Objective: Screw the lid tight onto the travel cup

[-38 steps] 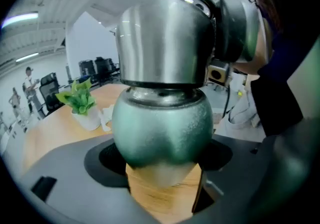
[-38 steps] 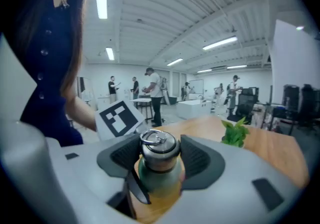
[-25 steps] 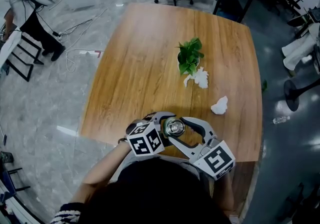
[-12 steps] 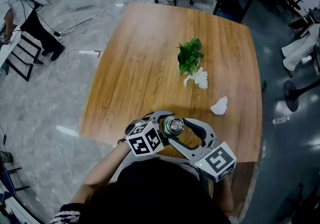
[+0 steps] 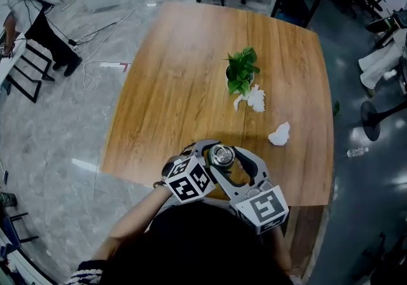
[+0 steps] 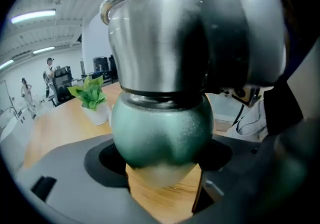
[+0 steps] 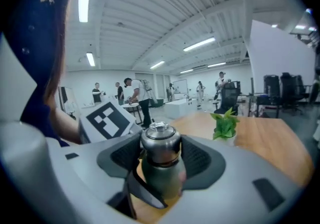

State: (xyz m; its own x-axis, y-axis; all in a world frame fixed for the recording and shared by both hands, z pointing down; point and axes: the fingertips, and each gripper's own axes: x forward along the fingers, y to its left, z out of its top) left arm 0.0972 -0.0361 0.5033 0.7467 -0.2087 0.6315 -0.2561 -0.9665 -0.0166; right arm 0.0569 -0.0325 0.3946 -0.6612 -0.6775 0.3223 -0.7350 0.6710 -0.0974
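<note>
Since the earlier frame, the marker cube of the right gripper has swung toward the left gripper. In the head view, the travel cup is at the near edge of the desk, well apart from the potted plant, on the person's side. In the left gripper view, the jaws clamp the cup's green body. In the right gripper view, the jaws close on the steel lid, with the plant behind it.
</note>
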